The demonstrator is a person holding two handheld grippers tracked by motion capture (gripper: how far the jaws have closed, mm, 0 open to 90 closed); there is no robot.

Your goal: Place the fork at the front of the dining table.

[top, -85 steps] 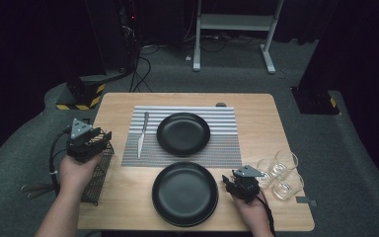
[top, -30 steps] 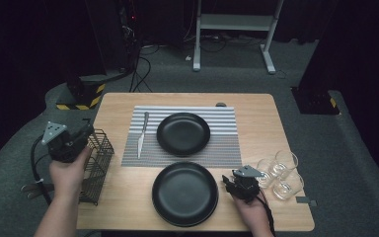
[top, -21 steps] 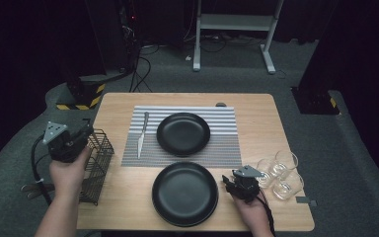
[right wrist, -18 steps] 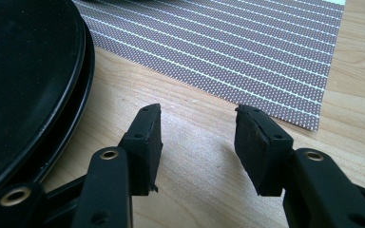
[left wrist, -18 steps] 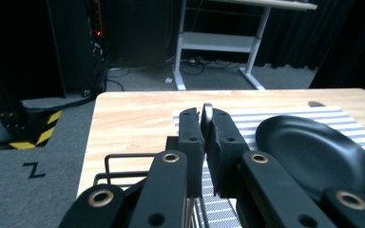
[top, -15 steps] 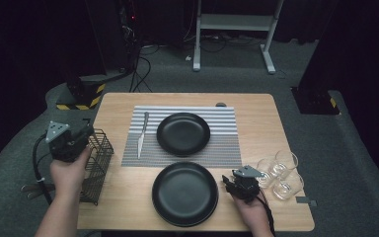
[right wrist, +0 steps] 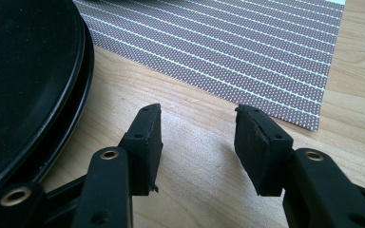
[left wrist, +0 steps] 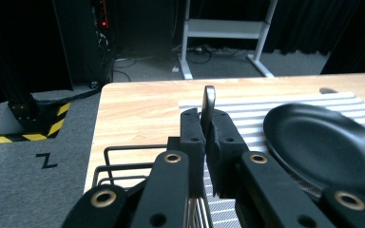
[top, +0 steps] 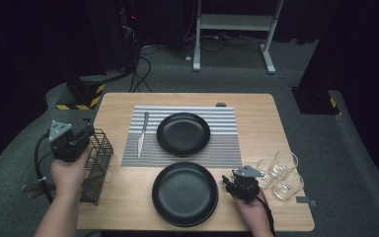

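While the left gripper (left wrist: 208, 124) has its jaws pressed nearly together, a thin upright utensil handle (left wrist: 209, 100) is pinched between the pads, its rounded end rising just above the fingertips (left wrist: 191, 124). What kind of utensil it is cannot be told, since the rest is hidden behind the jaws. Below the jaws in that gripper's view are the top wires of a black wire caddy (left wrist: 123, 164). In the high view the left gripper (top: 68, 140) is held over the caddy (top: 97, 165) at the table's (top: 256, 106) left edge, with the hand (top: 69, 170) behind it.

The right gripper (right wrist: 197, 142) has its jaws about half open with nothing between them; bare wood shows in the gap. It rests low near the table's front edge, just right of the near plate (top: 185, 192), whose rim (right wrist: 71, 85) lies beside its left jaw without touching. Beyond the jaws lies a corner of the striped mat (right wrist: 247, 52).

Farther out, the mat (top: 227, 148) carries a second plate (top: 183, 133) and a knife (top: 141, 136) to that plate's left. Three glasses (top: 282, 170) cluster near the right gripper (top: 242, 185), toward the right edge.
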